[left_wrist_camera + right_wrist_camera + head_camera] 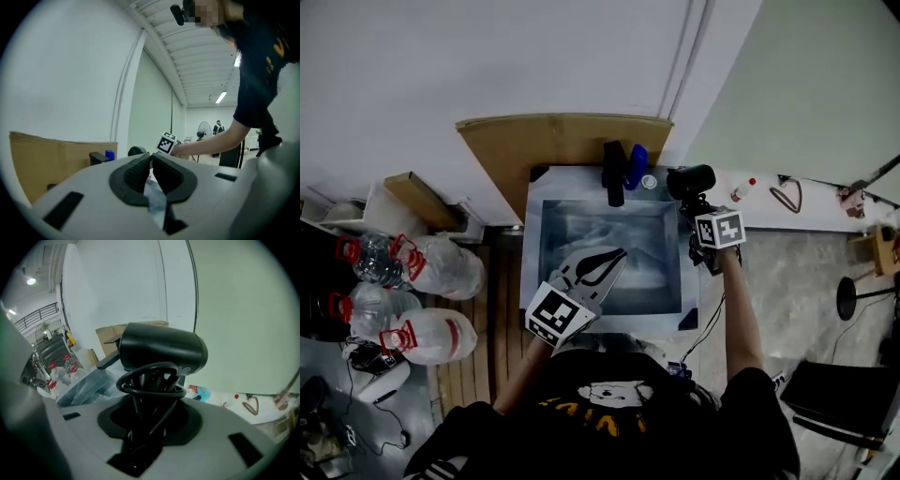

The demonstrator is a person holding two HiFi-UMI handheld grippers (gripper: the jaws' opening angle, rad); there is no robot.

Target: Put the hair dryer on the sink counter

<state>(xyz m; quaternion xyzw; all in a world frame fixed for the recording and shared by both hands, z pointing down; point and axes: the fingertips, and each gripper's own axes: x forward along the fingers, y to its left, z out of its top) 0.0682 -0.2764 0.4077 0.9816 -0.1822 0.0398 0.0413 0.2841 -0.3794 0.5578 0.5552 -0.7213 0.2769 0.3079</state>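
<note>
Right gripper (149,425) pinched black plastic hair dryer (161,350) by its cord-wrapped handle near grey metal sink (533,272); left gripper (151,165) jaws pressed together, empty.

The shell of my left gripper (151,160) is smooth, matt grey plastic. Its fingers (132,177) carry black ribbed pads that look rubbery. The hair dryer (161,352) is black plastic with a soft satin sheen, and its cord (149,380) is smooth and slightly glossy. The sink (533,267) looks like dull brushed metal, with crinkled clear film (89,385) lying in it. Behind it stands a cardboard sheet (562,141), brown and matt. The bench (811,214) is smooth and white. The bottles (441,267) are shiny translucent plastic with red plastic handles, and the slats (492,309) beside them look like bare wood.
</note>
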